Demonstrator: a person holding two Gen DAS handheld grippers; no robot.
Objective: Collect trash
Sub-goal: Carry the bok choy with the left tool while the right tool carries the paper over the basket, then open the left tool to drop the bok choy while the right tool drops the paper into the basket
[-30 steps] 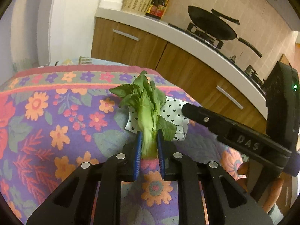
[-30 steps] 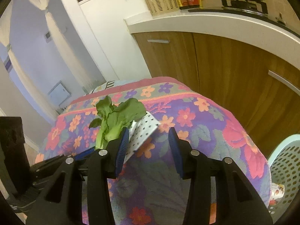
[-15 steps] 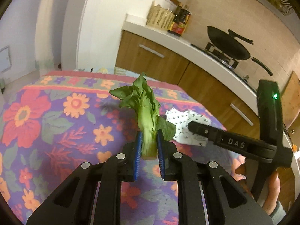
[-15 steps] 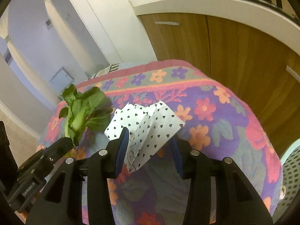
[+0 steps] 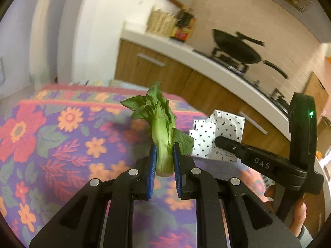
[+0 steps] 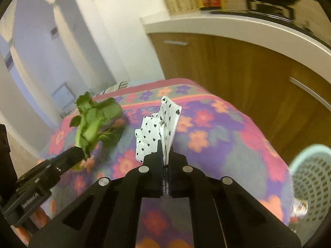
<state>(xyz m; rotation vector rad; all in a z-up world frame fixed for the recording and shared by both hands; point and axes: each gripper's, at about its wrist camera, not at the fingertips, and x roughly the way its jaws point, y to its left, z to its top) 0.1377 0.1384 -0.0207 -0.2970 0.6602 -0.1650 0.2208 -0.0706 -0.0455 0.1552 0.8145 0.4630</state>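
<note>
My left gripper (image 5: pixel 163 157) is shut on the pale stalk of a green leafy vegetable (image 5: pixel 160 128) and holds it upright above the floral tablecloth (image 5: pixel 62 144). My right gripper (image 6: pixel 165 155) is shut on a white paper with black hearts (image 6: pixel 161 128), lifted off the cloth. The paper also shows in the left wrist view (image 5: pixel 217 132), with the right gripper (image 5: pixel 219 140) at its lower edge. The vegetable (image 6: pixel 95 122) and the left gripper (image 6: pixel 80 155) show at the left of the right wrist view.
A pale blue perforated basket (image 6: pixel 310 175) stands beside the table at the right, low down. Wooden kitchen cabinets (image 6: pixel 248 72) with a white counter lie beyond the table. A black wok (image 5: pixel 235 49) sits on the stove.
My right gripper has shut on the heart-patterned paper and lifted it off the cloth. My left gripper still holds the vegetable, raised a little higher.
</note>
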